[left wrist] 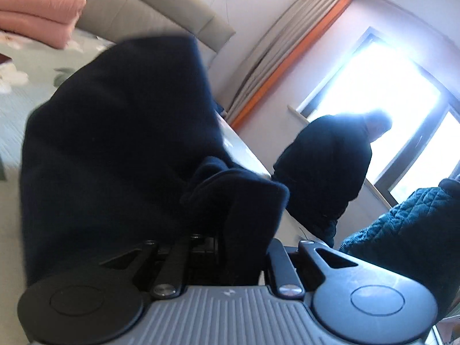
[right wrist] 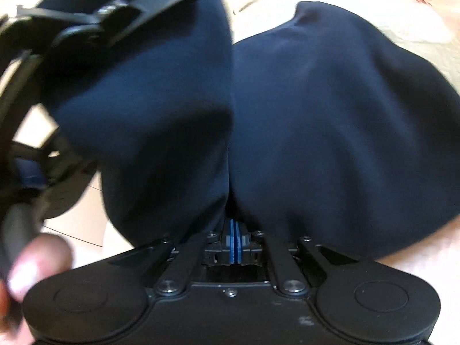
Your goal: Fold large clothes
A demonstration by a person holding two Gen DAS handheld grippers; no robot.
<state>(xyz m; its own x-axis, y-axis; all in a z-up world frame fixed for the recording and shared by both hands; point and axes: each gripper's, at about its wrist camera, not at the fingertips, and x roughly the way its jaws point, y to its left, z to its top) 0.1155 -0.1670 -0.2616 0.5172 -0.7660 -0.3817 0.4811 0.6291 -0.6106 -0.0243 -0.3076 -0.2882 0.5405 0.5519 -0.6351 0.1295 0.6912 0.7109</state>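
Observation:
A large dark navy garment [left wrist: 115,132] fills the left wrist view and hangs over my left gripper [left wrist: 221,230], whose jaws are shut on a fold of it; the fingertips are buried in the cloth. In the right wrist view the same navy garment [right wrist: 330,120] drapes over my right gripper [right wrist: 234,224], which is shut on it, blue pads pressed together. The left gripper's black body [right wrist: 57,57] shows at the upper left of that view, close beside the cloth.
A bed with a floral sheet [left wrist: 26,86] lies below, with a folded pink blanket [left wrist: 40,14] by the grey headboard [left wrist: 161,8]. A person in dark clothes [left wrist: 330,166] stands by the bright window [left wrist: 388,109]. A quilted teal sleeve [left wrist: 402,230] is at the right.

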